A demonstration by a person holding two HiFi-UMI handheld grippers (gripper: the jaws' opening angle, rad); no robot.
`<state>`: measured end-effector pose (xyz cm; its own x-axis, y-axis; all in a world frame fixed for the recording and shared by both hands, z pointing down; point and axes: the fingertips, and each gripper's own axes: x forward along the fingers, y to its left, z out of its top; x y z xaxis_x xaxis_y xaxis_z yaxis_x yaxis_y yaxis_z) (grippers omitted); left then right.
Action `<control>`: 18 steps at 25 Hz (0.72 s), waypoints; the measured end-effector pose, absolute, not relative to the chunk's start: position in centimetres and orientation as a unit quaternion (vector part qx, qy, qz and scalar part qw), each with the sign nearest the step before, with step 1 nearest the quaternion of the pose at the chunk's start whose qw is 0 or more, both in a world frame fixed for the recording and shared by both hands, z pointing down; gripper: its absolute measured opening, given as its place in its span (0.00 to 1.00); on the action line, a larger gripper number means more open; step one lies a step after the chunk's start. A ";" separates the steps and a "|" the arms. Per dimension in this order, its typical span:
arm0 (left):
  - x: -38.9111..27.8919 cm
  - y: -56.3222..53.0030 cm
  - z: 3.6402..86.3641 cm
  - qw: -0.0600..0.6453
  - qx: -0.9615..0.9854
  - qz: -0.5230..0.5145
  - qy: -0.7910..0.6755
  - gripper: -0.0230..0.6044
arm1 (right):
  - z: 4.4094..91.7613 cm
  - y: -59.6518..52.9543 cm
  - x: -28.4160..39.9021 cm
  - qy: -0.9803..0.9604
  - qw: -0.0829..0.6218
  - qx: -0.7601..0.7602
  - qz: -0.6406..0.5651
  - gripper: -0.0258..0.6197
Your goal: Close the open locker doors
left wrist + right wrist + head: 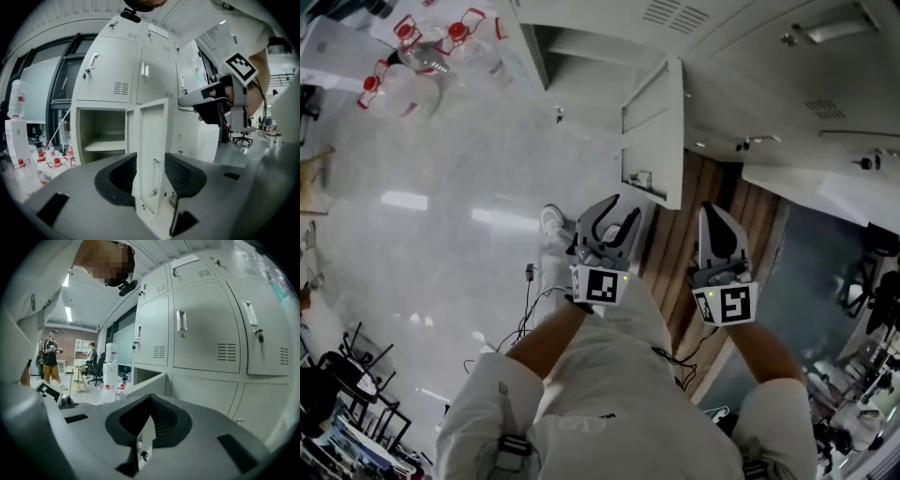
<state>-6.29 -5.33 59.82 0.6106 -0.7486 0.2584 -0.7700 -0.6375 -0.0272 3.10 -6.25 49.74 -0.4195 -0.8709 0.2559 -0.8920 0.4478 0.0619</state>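
Big bank of pale grey lockers (201,333) ahead, and 1 lower door (654,131) hangs wide open, swung out towards the person, a small latch on its inner face. The left gripper (612,214) is just short of that door, jaws spread wide, the door's edge lined up between them but not pinched. The right gripper (714,217) is alongside, jaws pressed together, empty. The open compartment (101,136) shows 1 shelf (104,146) inside. Red-capped clear bottles (422,52) stand on the floor off to the left
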 end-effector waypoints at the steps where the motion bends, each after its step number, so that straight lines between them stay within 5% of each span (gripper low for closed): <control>1: -5.0 -5.3 60.5 0.043 0.893 0.121 -0.432 0.32 | 50.7 -5.8 3.5 -0.844 0.126 0.520 0.046 0.06; 7: -0.6 -7.0 63.0 0.036 0.865 0.134 -0.482 0.35 | 54.7 -3.9 4.9 -0.854 0.127 0.501 0.057 0.06; 9: -0.5 -7.6 63.5 0.032 0.854 0.150 -0.497 0.27 | 55.5 -3.8 5.2 -0.854 0.122 0.501 0.061 0.06; 11: -0.8 -7.9 63.6 0.031 0.852 0.153 -0.500 0.21 | 56.0 -3.9 5.0 -0.858 0.113 0.496 0.067 0.06; 18: -5.6 -9.0 63.0 0.029 0.872 0.118 -0.474 0.20 | 59.1 -6.0 -0.9 -0.892 0.104 0.433 0.083 0.06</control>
<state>-5.60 -8.98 63.01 0.5222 -0.8205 0.2325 -0.8342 -0.5482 -0.0608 -0.93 -6.00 59.11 -0.6034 -0.7550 0.2566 -0.7893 0.6113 -0.0573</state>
